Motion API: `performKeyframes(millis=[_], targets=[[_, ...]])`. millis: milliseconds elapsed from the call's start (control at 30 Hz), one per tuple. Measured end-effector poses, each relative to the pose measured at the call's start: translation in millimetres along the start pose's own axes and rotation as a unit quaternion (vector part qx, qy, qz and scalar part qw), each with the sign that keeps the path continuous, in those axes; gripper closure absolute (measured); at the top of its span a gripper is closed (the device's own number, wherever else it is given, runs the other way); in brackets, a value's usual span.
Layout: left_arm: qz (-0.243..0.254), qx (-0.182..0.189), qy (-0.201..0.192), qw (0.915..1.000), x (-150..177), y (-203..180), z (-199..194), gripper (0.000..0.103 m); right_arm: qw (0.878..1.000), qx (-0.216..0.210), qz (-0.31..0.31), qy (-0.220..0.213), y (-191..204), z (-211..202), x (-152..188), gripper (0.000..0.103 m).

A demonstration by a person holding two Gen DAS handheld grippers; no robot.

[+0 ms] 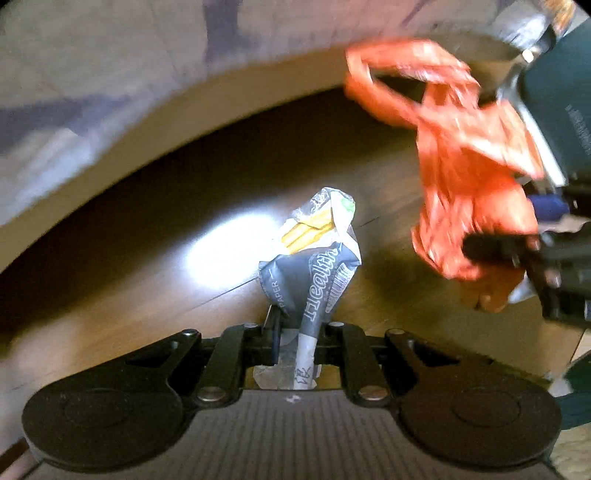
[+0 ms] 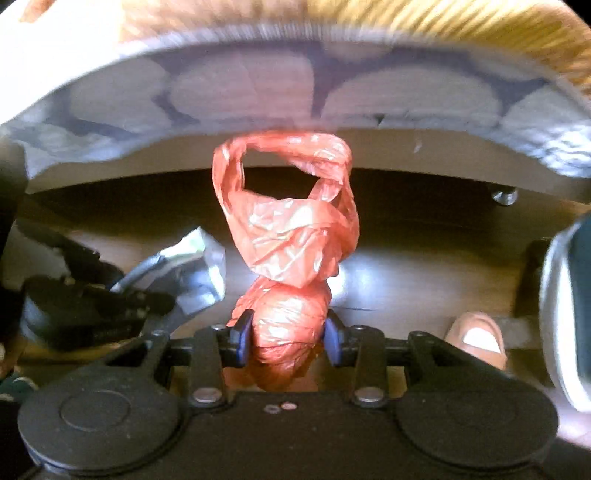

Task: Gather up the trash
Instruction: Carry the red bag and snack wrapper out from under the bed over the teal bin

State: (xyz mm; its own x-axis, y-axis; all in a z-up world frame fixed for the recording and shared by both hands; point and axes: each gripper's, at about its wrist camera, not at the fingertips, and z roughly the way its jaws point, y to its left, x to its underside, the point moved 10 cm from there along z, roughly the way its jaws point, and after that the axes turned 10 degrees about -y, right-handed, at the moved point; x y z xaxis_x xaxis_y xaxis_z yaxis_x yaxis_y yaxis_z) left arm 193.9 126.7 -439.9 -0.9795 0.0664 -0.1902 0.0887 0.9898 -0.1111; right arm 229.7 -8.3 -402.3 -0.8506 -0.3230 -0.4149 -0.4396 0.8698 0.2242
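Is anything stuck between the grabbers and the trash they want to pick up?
No, nothing is in between. The left gripper is already pinched shut on the crumpled paper wrapper, and the right gripper is clamped on the knotted orange plastic bag. Both pieces hang above the wooden floor. No bin shows.

A home interior, by the look of it: dark wood-plank flooring (image 1: pixel 155 266) with a bright glare patch, a sofa or bed (image 2: pixel 258 92) covered in grey pebble-patterned fabric, and a yellow woven throw (image 2: pixel 461 26) beyond its far edge.
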Motion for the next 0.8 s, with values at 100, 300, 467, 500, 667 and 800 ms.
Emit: performKeyframes(millis=[100, 300, 467, 500, 667, 800], targets=[[-0.002, -0.001, -0.026, 0.9997, -5.9, -9.0, -40.5, 0.090, 1.000, -0.009, 0.006, -0.022, 0.1, -41.2, 2.1, 0.066], [-0.021, -0.011, -0.085, 0.9961, -16.4, -28.4, -121.1, 0.090, 0.996, -0.014, 0.025, -0.083, -11.4, -111.8, -24.9, 0.066], [-0.031, -0.017, -0.149, 0.9881, -45.0, -72.1, -177.2, 0.090, 0.991, -0.015, 0.035, -0.132, -28.3, -177.6, -31.7, 0.066], [-0.030, -0.019, -0.162, 0.9862, -48.2, -77.8, -190.2, 0.090, 0.989, -0.016, 0.037, -0.142, -30.5, -183.6, -31.8, 0.066], [-0.024, -0.020, -0.213, 0.9766, -63.0, -114.8, -242.4, 0.090, 0.980, -0.017, 0.037, -0.192, -40.9, -235.5, -30.7, 0.066], [-0.013, -0.019, -0.245, 0.9692, -76.9, -147.4, -275.7, 0.090, 0.972, -0.020, 0.041, -0.230, -55.4, -268.4, -31.4, 0.066]])
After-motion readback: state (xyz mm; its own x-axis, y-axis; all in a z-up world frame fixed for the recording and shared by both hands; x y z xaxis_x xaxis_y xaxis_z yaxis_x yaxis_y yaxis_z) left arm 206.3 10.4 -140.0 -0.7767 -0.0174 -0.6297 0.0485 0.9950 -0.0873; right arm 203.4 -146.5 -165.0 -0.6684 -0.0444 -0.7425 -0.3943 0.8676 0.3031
